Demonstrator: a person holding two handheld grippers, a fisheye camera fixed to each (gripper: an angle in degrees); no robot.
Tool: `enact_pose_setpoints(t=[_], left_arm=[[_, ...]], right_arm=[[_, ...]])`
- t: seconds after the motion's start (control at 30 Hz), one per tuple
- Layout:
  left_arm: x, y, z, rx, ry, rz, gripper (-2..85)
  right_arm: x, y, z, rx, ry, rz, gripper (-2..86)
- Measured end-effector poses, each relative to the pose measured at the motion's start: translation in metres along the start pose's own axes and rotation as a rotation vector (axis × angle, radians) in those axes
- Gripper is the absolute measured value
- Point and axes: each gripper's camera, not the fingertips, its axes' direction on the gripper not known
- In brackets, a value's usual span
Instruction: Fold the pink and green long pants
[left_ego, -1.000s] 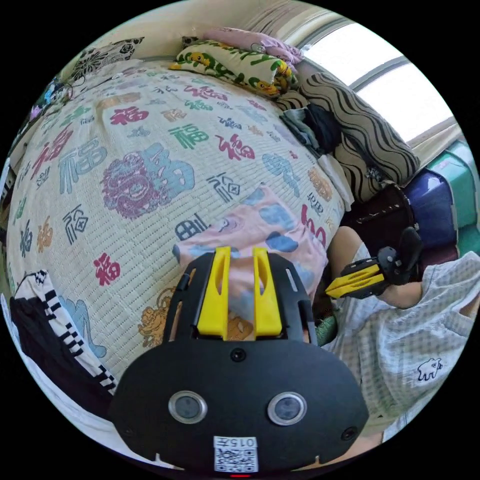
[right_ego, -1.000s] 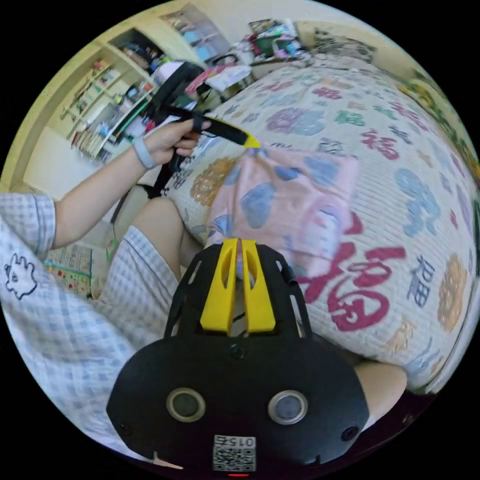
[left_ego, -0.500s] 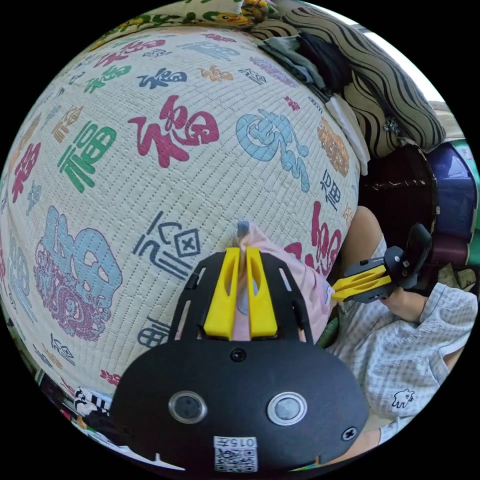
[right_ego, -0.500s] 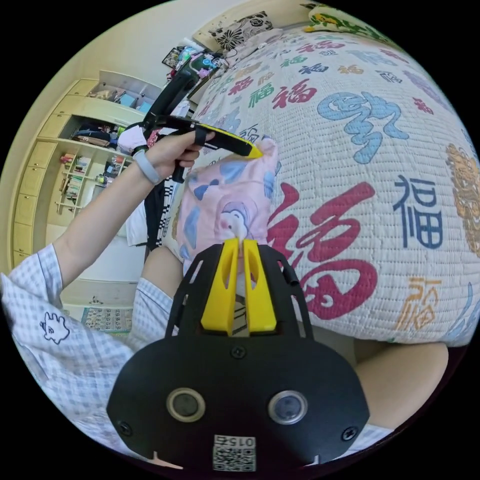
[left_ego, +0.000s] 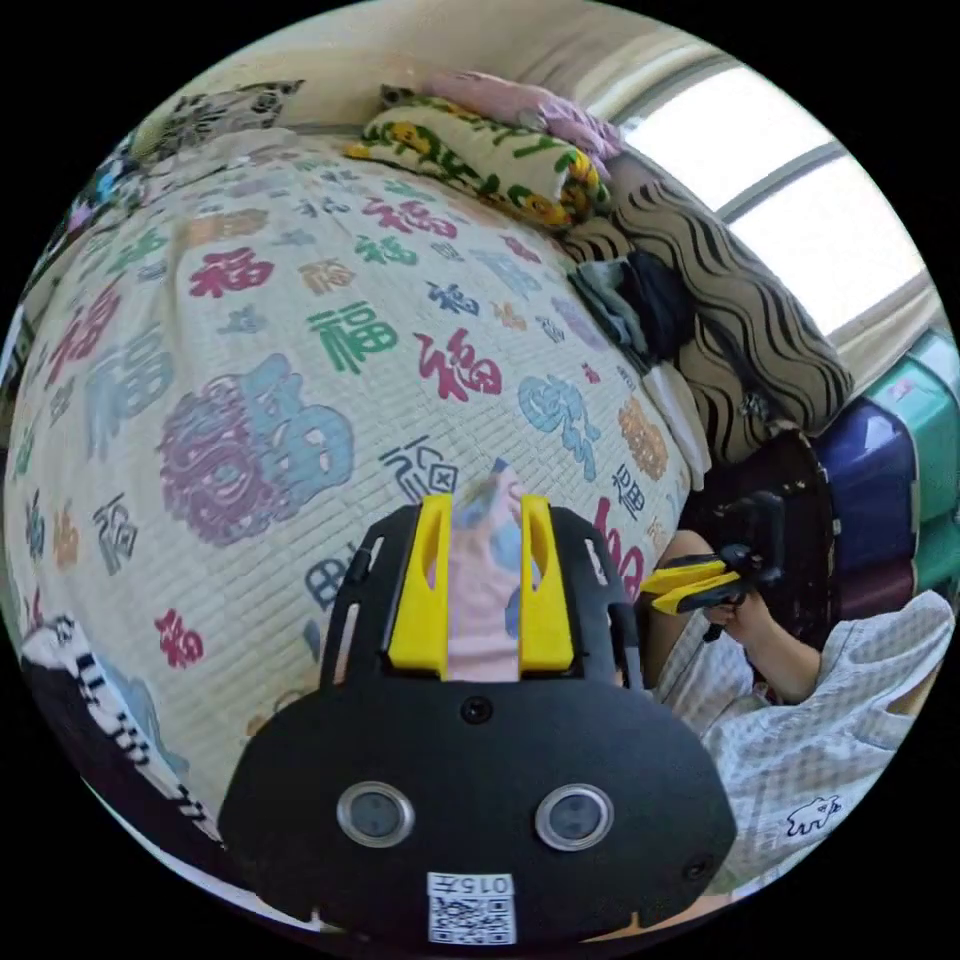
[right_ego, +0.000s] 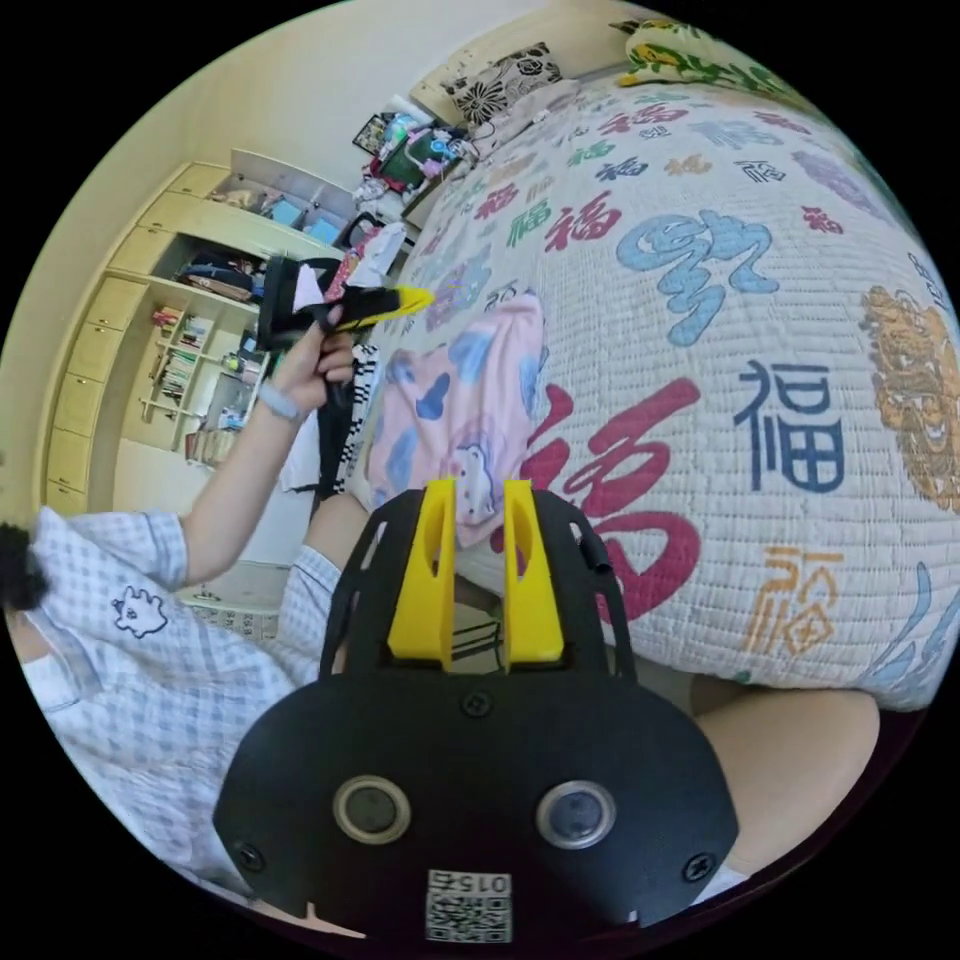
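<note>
Above the folded pants (right_ego: 455, 415) on the bed (right_ego: 760, 300), both grippers (left_ego: 478, 520) (right_ego: 472, 505) spread, empty.

Printed all over the cream bed cover (left_ego: 300, 300): the Chinese character 福, repeated in red, green, blue, purple and orange, plain and ornamental. Largest in the right gripper view, a red 福 (right_ego: 620, 470) and a navy 福 (right_ego: 800, 425).

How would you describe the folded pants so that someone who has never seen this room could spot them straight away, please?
Start with the bed, covered by a cream quilted bedspread printed with large coloured characters. At its near edge, by the person's knee, lies a small folded bundle, the pants. Unlike the bedspread around them, they are smooth pale pink cloth with blue patches and a small cartoon figure.
</note>
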Motion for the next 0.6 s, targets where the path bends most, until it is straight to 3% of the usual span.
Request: enact_pose_setpoints(t=[0.13,0.27,0.47,0.6], left_arm=[[-0.059,0.111,-0.086,0.177,0.099,-0.298,13.9],[-0.107,0.187,-0.08,0.134,0.282,-0.513,15.9],[-0.129,0.184,-0.043,0.068,0.535,-0.557,16.0],[-0.121,0.166,-0.038,0.027,0.536,-0.531,11.6]], right_arm=[[0.031,-0.041,-0.019,-0.036,-0.192,0.018,11.2],[0.056,-0.082,-0.005,-0.165,-0.308,0.084,13.1],[0.065,-0.116,0.02,-0.322,-0.413,0.17,13.7],[0.055,-0.136,0.004,-0.256,-0.352,0.171,13.7]])
